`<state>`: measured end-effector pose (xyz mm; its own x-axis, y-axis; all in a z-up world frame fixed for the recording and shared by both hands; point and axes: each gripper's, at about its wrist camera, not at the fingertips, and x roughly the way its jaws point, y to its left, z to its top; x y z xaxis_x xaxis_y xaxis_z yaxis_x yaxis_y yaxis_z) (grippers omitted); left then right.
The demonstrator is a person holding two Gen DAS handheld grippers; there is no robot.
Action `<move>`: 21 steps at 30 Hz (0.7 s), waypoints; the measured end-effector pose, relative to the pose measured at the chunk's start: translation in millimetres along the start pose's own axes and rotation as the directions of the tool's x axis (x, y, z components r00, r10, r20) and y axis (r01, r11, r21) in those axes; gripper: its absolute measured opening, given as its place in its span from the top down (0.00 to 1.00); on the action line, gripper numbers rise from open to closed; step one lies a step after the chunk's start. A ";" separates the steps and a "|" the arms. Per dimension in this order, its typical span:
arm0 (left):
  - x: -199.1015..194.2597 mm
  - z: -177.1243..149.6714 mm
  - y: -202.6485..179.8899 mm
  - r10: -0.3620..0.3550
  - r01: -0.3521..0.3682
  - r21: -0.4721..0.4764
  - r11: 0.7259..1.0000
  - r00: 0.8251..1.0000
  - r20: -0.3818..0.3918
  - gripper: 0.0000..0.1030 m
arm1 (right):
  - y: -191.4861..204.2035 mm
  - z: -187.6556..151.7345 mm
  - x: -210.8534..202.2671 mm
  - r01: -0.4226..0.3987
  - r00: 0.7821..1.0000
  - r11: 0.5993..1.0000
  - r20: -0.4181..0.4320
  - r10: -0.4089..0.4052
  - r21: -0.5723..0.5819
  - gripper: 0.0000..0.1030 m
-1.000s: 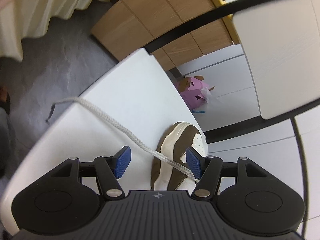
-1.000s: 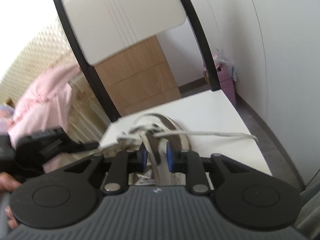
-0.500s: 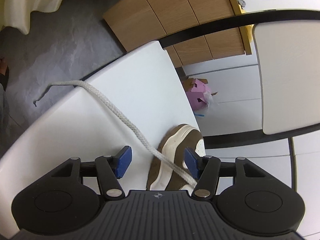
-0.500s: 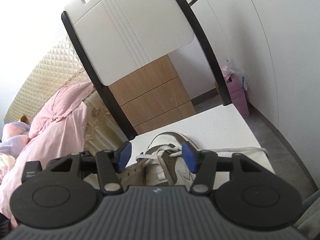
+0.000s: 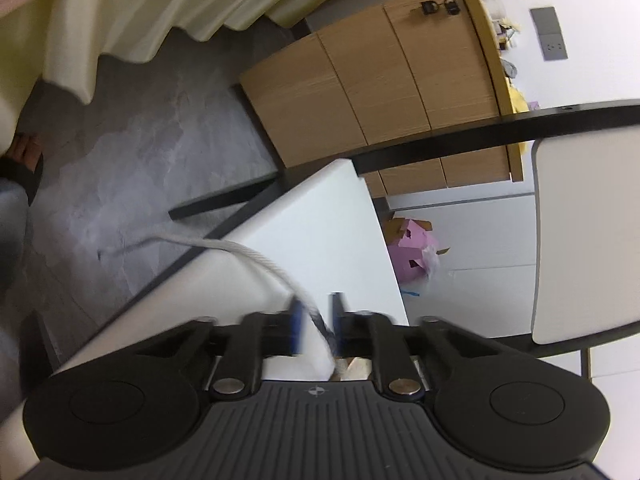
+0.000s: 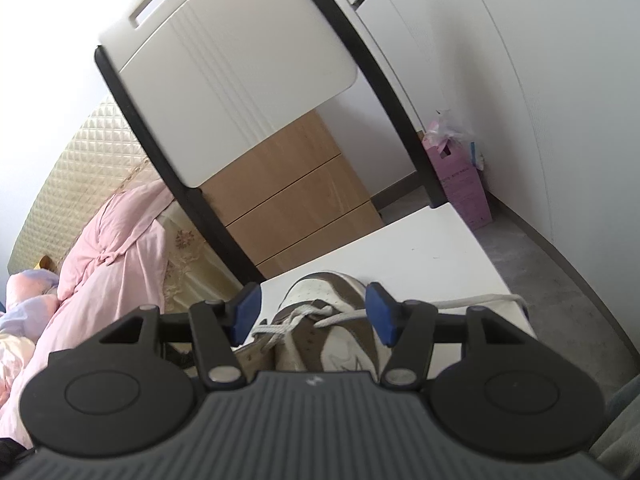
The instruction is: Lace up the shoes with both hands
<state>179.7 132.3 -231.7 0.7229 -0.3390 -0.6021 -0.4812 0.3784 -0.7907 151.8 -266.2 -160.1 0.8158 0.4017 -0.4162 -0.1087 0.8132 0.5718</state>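
A brown-and-white shoe (image 6: 332, 332) with a white lace (image 5: 256, 258) on a white tabletop (image 6: 424, 252) — beside it, a pink quilt (image 6: 116, 264) and quilted cream headboard (image 6: 72, 172).

wrist views, downward, close, sharing table (image 5: 328, 216)

The room is bright with soft daylight. In the right wrist view the top left corner is washed out to white, as if light comes from there. The chair back (image 6: 224, 76) looks a bit smeared. In the left wrist view the blue pads (image 5: 295, 326) and the lace (image 5: 256, 256) are blurry. Straight lines bend near the edges of both pictures, and the far corners go dark. Shadows are faint.
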 end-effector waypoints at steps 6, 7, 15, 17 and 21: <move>-2.4 -13.5 -35.8 -0.165 0.175 0.207 0.963 0.984 -0.063 0.96 | 3.9 23.1 -6.3 -0.012 0.999 0.999 0.035 0.014 -0.047 0.43; -1.2 -19.1 -40.4 -0.193 0.212 0.229 0.950 0.976 -0.103 0.96 | 4.5 31.0 -7.4 -0.027 0.999 0.998 0.036 0.029 -0.062 0.43; 6.8 -64.6 -57.6 -0.266 0.389 0.342 0.855 0.896 -0.356 0.96 | 25.9 100.8 45.0 -0.203 0.937 0.965 -0.319 0.142 -0.166 0.43; 8.8 -67.6 -59.5 -0.262 0.402 0.364 0.840 0.889 -0.375 0.96 | 47.3 108.3 71.0 -0.267 0.884 0.937 -0.446 0.144 -0.226 0.43; 13.9 -63.7 -56.2 -0.272 0.410 0.335 0.848 0.880 -0.388 0.96 | 99.7 100.9 132.0 -0.403 0.719 0.864 -0.689 0.094 -0.302 0.43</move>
<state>185.1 51.4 -202.8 0.5748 -0.7359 -0.3579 0.0542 0.4707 -0.8806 305.9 -174.6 -86.7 0.1844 0.6556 -0.7322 -0.5947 0.6676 0.4480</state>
